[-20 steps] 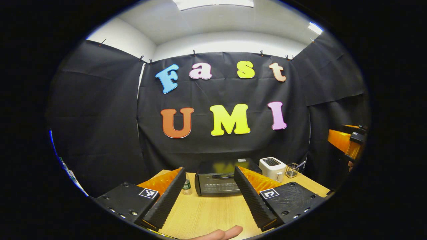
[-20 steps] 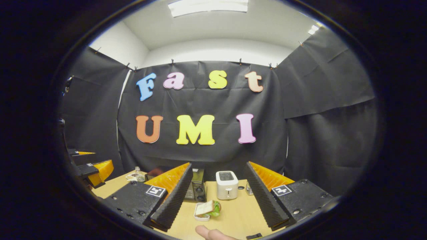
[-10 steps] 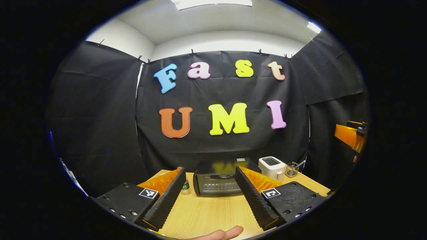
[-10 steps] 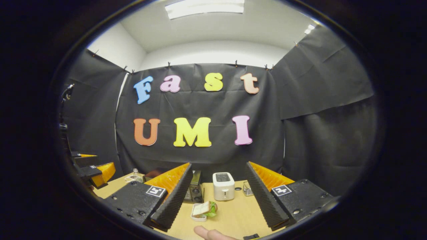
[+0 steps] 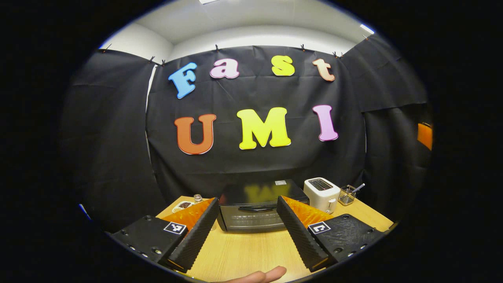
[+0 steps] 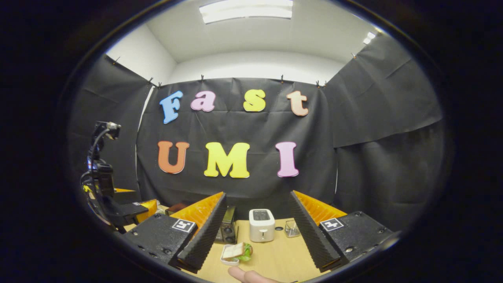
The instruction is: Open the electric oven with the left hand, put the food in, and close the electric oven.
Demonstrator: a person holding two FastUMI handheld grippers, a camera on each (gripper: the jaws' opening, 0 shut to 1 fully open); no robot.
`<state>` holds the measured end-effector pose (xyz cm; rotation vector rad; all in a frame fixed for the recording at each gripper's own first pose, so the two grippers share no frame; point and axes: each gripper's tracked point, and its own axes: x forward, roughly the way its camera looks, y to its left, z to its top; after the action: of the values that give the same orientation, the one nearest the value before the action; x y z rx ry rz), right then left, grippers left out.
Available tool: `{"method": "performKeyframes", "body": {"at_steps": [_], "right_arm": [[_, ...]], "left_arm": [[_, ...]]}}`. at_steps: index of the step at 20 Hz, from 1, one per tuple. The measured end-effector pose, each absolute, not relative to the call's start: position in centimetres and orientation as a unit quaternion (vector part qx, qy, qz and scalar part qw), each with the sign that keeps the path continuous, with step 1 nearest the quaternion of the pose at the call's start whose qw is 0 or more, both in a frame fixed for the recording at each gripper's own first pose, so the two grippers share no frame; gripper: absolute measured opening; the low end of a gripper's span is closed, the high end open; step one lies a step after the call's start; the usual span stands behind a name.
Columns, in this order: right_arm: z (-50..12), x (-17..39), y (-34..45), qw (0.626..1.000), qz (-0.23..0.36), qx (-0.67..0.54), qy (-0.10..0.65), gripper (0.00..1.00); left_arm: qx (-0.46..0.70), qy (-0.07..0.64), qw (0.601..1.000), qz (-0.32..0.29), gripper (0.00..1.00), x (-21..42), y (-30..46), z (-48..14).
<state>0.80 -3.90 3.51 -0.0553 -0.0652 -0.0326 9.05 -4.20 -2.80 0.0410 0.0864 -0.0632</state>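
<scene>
The black electric oven stands at the back of the wooden table, its door up and shut. My left gripper hovers open in front of it, some way short of the door, nothing between its fingers. In the right gripper view the food, a sandwich with lettuce in a small white dish, lies on the table just ahead of my right gripper, which is open and empty. The oven's side with its knobs peeks past the right gripper's left finger. The left gripper appears at the far left there.
A white toaster stands right of the oven, with a wire basket beyond it. A small dish and a bottle sit left of the oven. A fingertip shows at the bottom edge.
The left gripper has moved forward and lower toward the oven, which looks larger now. The right gripper has hardly moved; the sandwich sits slightly nearer its fingers. Both stay open.
</scene>
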Motion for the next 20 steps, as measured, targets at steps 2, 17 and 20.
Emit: {"method": "performKeyframes", "body": {"at_steps": [2, 17, 20], "right_arm": [[3.2, 1.6, -4.2, 0.999, -0.015, -0.028, -0.030, 1.00], [1.3, 8.2, -7.1, 1.000, -0.003, -0.023, -0.021, 1.00], [0.5, 8.9, -7.7, 1.000, -0.004, -0.018, -0.014, 1.00]], "left_arm": [[0.022, 0.063, 0.997, -0.035, 0.97, 11.6, -4.9, -4.2], [0.000, 0.192, 0.981, -0.030, 0.97, 27.0, -6.7, -14.6], [-0.009, 0.225, 0.973, -0.053, 0.97, 27.7, -8.1, -16.6]]}}
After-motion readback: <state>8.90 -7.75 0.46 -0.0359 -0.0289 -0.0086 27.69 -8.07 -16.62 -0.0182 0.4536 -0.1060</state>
